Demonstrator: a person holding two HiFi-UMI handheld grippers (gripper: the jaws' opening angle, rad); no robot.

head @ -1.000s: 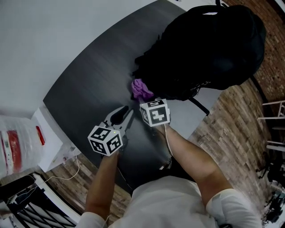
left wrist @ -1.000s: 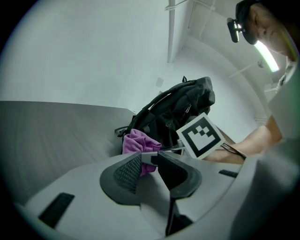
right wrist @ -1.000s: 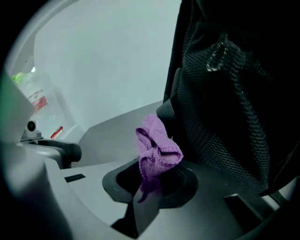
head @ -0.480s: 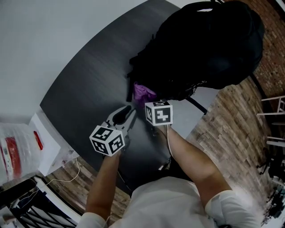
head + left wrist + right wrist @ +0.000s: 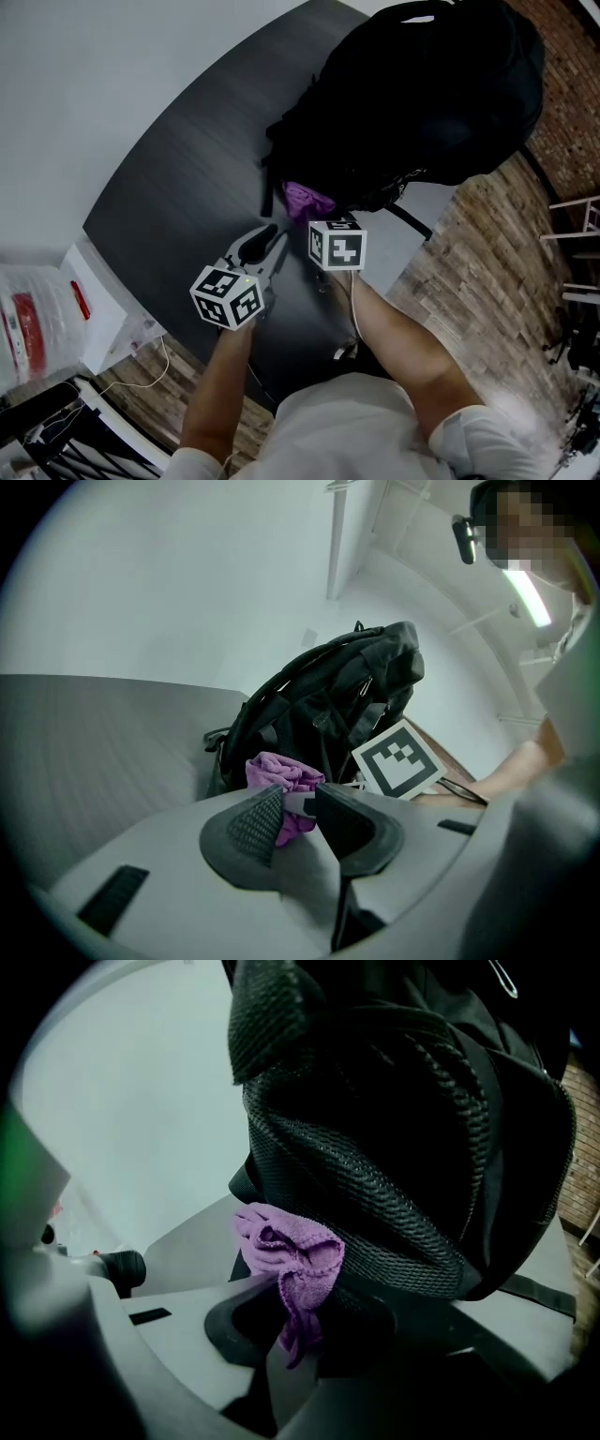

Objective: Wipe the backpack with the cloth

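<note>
The right gripper (image 5: 305, 1330) is clamped on the purple cloth (image 5: 291, 1246), which is held against the lower mesh side of the black backpack (image 5: 422, 94) on the dark table (image 5: 187, 187), the left gripper (image 5: 298, 810) kept nearby, jaws apart, empty.

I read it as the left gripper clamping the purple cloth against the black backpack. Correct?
Wrong gripper: the right gripper clamps the purple cloth against the black backpack, as the right gripper view shows. The left gripper has its jaws apart, with nothing between them.
</note>
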